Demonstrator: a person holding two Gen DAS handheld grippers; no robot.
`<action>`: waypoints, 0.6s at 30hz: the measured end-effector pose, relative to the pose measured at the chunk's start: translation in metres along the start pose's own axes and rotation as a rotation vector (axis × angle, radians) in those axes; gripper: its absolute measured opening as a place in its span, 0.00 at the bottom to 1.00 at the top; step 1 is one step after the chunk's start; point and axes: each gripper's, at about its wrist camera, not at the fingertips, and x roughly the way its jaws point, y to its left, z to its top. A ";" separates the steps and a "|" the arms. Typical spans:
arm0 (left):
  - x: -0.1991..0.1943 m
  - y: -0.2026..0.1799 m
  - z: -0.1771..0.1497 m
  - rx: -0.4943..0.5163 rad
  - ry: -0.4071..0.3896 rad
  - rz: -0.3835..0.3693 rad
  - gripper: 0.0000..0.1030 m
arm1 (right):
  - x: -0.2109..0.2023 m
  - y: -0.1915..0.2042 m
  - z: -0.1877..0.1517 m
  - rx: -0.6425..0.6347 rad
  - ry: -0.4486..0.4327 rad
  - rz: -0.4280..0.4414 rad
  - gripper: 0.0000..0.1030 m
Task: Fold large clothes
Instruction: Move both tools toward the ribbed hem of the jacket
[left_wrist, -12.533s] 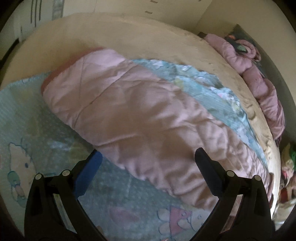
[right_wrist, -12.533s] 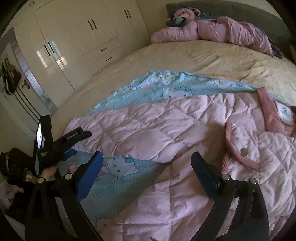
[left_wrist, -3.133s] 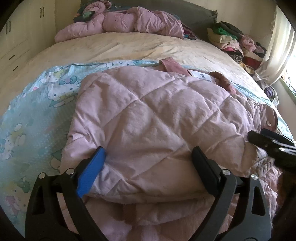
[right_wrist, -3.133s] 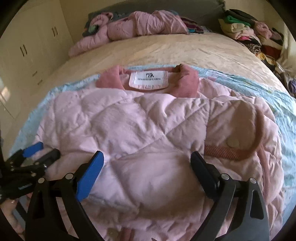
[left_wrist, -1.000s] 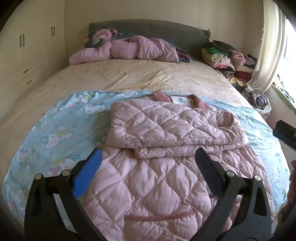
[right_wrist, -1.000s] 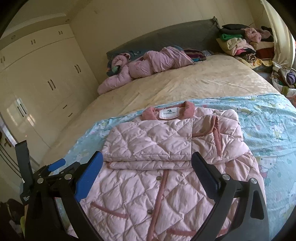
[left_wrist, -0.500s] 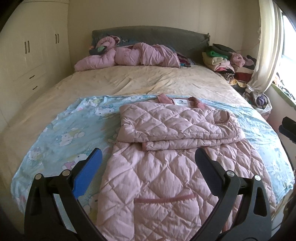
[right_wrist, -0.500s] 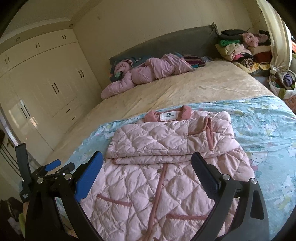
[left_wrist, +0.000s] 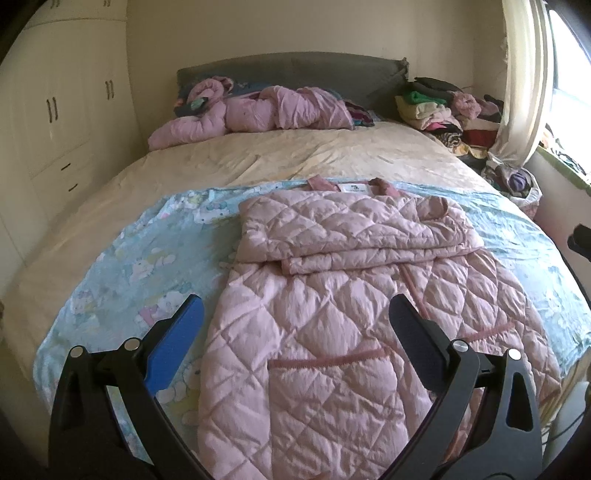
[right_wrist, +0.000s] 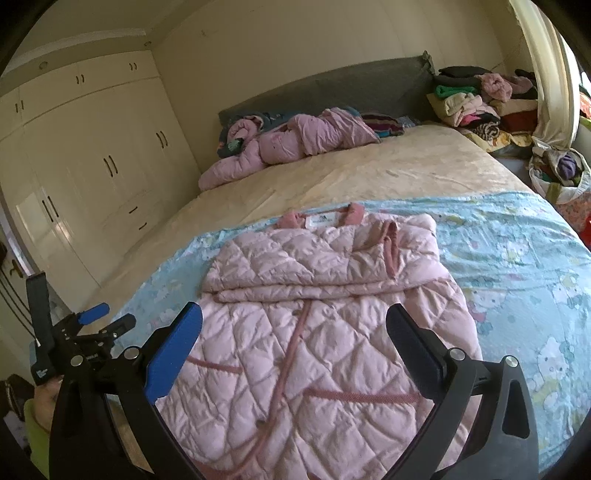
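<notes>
Pink quilted coat (left_wrist: 354, 314) flat on blue sheet (left_wrist: 122, 266), sleeves folded across chest, collar far end. Left gripper (left_wrist: 295, 325) & right gripper (right_wrist: 293, 332) both wide, empty, above hem. Next, prob.: pinch hem corners w/ both layers, lift evenly, carry to collar. Hem edge partly hidden by fingers.

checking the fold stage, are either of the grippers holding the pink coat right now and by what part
Nothing is held. The left gripper and right gripper are both open above the pink quilted coat, which lies on the bed with its sleeves folded across the chest.
</notes>
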 end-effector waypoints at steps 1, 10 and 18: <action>-0.001 0.000 -0.003 -0.005 0.003 0.000 0.91 | -0.001 -0.002 -0.003 0.002 0.005 -0.003 0.96; -0.004 -0.001 -0.027 0.010 0.033 0.009 0.91 | -0.009 -0.028 -0.030 0.024 0.047 -0.043 0.96; 0.005 0.002 -0.048 0.013 0.081 0.038 0.91 | -0.012 -0.051 -0.052 0.045 0.086 -0.085 0.96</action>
